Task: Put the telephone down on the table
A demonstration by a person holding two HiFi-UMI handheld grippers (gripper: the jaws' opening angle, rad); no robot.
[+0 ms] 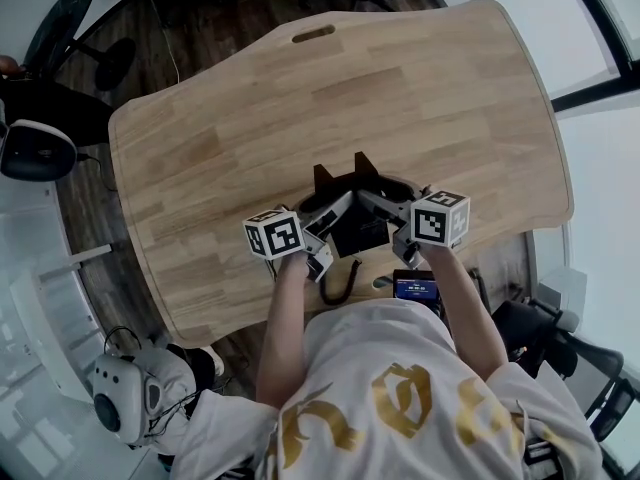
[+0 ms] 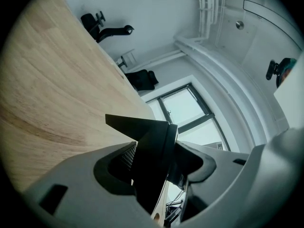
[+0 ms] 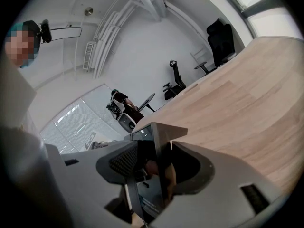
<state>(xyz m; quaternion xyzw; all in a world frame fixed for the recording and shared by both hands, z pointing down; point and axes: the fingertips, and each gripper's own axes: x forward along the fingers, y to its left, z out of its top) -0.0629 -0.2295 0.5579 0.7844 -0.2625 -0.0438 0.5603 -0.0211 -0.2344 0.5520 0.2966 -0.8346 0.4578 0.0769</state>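
Note:
The black telephone (image 1: pixel 358 230) hangs just above the near part of the wooden table (image 1: pixel 300 118), held between both grippers. My left gripper (image 1: pixel 330 208) grips its left side and my right gripper (image 1: pixel 385 206) its right side. A black coiled cord (image 1: pixel 340 280) dangles from it toward the table's front edge. In the left gripper view, the left gripper (image 2: pixel 156 161) is shut on a black wedge of the telephone (image 2: pixel 147 132). In the right gripper view, the right gripper (image 3: pixel 152 167) is likewise shut on the telephone's black edge (image 3: pixel 161 141).
A small device with a blue screen (image 1: pixel 415 289) sits at the person's chest, below the right gripper. The table has a handle slot (image 1: pixel 313 33) at its far edge. A white headset (image 1: pixel 125 398) lies on the floor at lower left. Office chairs (image 1: pixel 70 28) stand beyond the table.

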